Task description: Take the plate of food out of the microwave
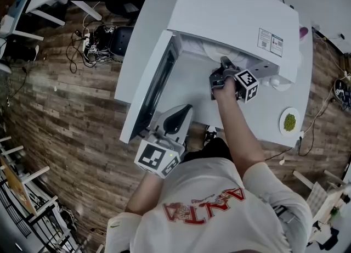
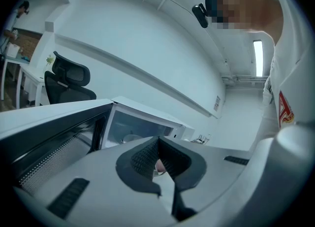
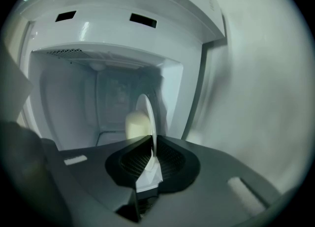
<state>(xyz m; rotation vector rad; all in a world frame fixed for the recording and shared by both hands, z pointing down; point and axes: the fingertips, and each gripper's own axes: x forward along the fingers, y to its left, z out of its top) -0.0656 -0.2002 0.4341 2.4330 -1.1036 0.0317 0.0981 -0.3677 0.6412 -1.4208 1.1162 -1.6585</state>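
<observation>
the plate [image 3: 145,115] is inside the microwave [image 1: 230,10], just within its mouth, and my right gripper [image 3: 151,142] has its fingers clenched on the plate's near rim. only the right gripper view shows this. there the plate appears edge-on, with one pale lump of food [image 3: 136,125] on its face. from the head view the microwave's top hides the plate, and only my hand reaching in under it can be seen.

my left gripper [image 2: 157,145] is by the free end of the open door [image 1: 151,87], with its fingers pressed together on nothing. its view looks past the door into the cavity from the side.

i count two plates. the second plate [image 1: 289,121] carries green food and sits near the right edge of the table [image 1: 263,120], seen only from the head view. there is one microwave with one door.

in the right gripper view, the cavity wall is close on the plate's right and there is more room on its left. the door stands wide open, and the table in front of the opening is bare.
</observation>
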